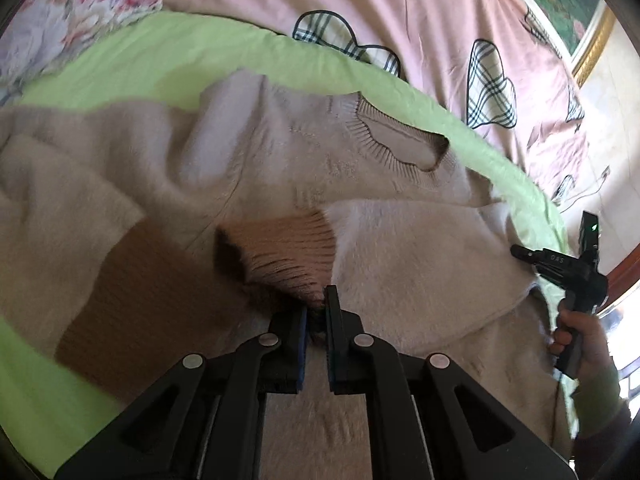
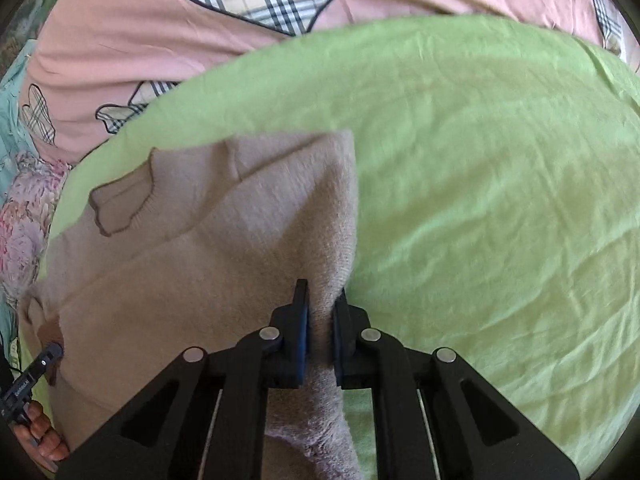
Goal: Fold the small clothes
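A beige fuzzy sweater (image 1: 280,152) lies on a green cloth (image 1: 160,56); its ribbed neckline (image 1: 400,140) faces the far side. My left gripper (image 1: 316,304) is shut on the brown ribbed cuff (image 1: 288,256) of a sleeve folded over the body. My right gripper (image 2: 322,300) is shut on the sweater's right side edge (image 2: 336,240) and holds a fold of it. The right gripper also shows in the left wrist view (image 1: 520,252) at the sweater's right edge. The left gripper shows at the left edge of the right wrist view (image 2: 52,350).
The green cloth (image 2: 480,180) lies over a pink bedspread (image 2: 120,40) with plaid heart patches. A floral fabric (image 1: 60,20) lies at the far left. A gold-framed picture (image 1: 580,20) and a wooden bed edge (image 1: 624,276) are at the right.
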